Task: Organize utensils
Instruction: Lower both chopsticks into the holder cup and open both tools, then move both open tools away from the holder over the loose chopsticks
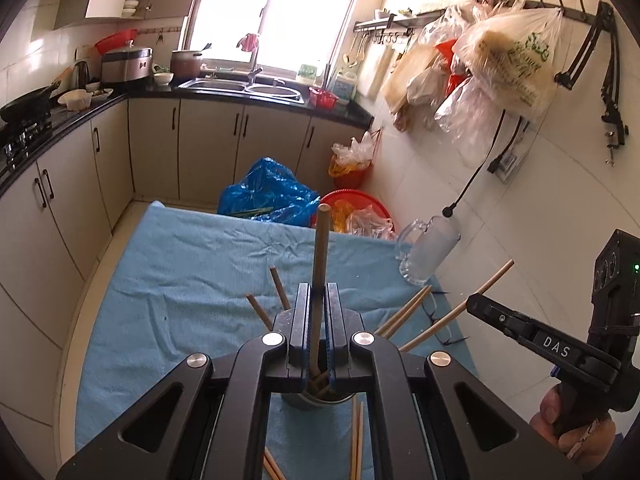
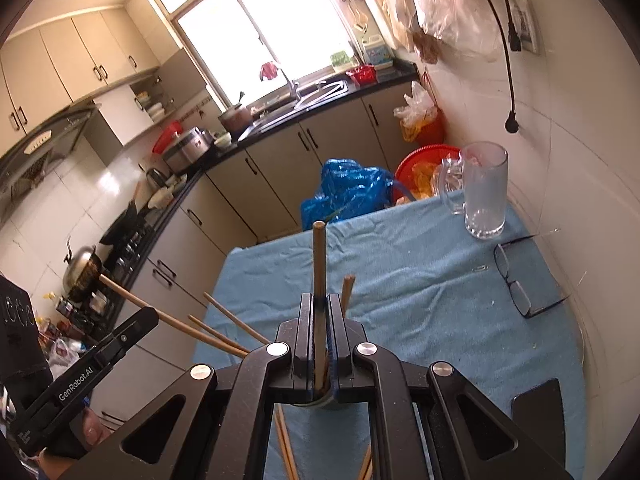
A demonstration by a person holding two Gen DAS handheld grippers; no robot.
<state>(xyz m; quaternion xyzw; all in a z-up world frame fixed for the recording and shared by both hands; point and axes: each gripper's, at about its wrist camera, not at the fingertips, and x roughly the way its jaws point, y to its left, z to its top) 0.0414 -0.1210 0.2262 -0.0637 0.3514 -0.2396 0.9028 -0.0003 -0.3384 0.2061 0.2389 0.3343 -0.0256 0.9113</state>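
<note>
**Both grippers carry a chopstick, with the holder cup just below**

Here the step in hand looks like the carrying stage: each gripper has one wooden chopstick and is on its way to a container. The left gripper (image 1: pixel 319 312) has its fingers pressed together on a long brown wooden chopstick (image 1: pixel 321 248) that stands up between them. The right gripper (image 2: pixel 319 320) pinches a second, similar brown wooden chopstick (image 2: pixel 319 260) in the same way.

Directly under each gripper's fingers sits a round metal cup (image 1: pixel 316 398), mostly hidden, with several other pale wooden chopsticks (image 1: pixel 404 312) fanning out of it. It stands on the blue cloth-covered tabletop (image 1: pixel 192 280), toward the near edge. More loose chopsticks (image 1: pixel 356 440) lie flat on the cloth near that edge. A clear glass mug with a handle (image 2: pixel 482 192) stands by the far right corner, and a pair of dark-framed glasses (image 2: pixel 516 284) lies along the right edge; a dark flat phone-like object (image 2: pixel 538 408) rests nearer.

The next move, I judge, is to lower each held stick's bottom end into the cup, threading it between the sticks already leaning there, then spread the fingers. Care is needed so both grippers do not crowd the cup at once or tip it.
</note>
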